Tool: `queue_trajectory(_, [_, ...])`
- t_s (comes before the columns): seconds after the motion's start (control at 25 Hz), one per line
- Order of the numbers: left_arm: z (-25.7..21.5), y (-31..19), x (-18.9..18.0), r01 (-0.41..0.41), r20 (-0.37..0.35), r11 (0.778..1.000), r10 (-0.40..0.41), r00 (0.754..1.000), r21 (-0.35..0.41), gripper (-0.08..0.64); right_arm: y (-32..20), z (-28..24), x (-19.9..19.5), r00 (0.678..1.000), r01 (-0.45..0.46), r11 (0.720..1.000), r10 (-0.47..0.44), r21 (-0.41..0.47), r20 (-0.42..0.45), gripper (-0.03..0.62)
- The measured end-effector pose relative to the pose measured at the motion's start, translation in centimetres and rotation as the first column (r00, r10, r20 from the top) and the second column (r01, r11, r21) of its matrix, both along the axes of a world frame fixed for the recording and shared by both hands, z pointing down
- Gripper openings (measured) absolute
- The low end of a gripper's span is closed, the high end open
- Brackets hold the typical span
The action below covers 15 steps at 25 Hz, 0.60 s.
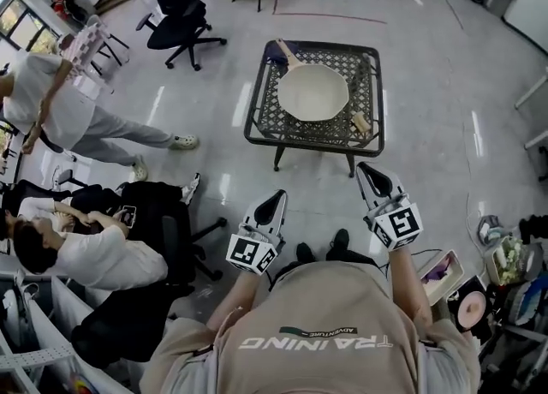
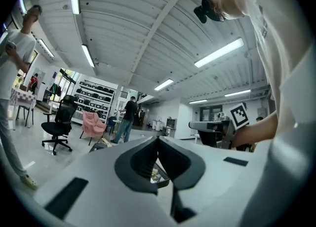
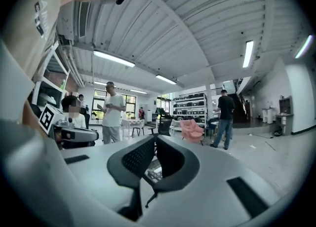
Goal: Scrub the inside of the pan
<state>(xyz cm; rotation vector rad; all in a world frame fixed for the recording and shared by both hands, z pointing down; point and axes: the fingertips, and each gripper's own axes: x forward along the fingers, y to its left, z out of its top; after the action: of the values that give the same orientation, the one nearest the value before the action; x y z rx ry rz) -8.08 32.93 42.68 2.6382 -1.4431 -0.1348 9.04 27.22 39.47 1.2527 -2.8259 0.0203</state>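
The left gripper [image 1: 276, 199] and right gripper [image 1: 366, 168] were both pinched shut on nothing. Well ahead of their tips, the cream pan [image 1: 312, 92] lay on a lattice table [image 1: 257, 122]. It looked rigid, weighty and slick inside, best steadied by its handle [image 1: 287, 54], far-left. Both hands held level, side by side.

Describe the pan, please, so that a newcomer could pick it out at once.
In the middle of the room stands a low black lattice table. The pan lies at its middle: round, cream-white, its pale handle pointing to the far left corner, and far larger than the small tan object by its right edge.
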Motion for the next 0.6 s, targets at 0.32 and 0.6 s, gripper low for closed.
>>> queue_trajectory(0.32, [0.2, 0.2, 0.2, -0.037, 0.014, 0.999, 0.037, 0.999, 0.013, 0.017, 3.1, 1.2, 0.6, 0.999, -0.024, 1.000, 0.024, -0.016, -0.030, 0.029])
queue_trajectory(0.6, [-1.9, -0.7, 2.8, -0.028, 0.036, 0.999, 0.027, 0.999, 0.039, 0.017, 2.8, -0.5, 2.1, 1.000, 0.008, 1.000, -0.007, 0.023, -0.027, 0.026])
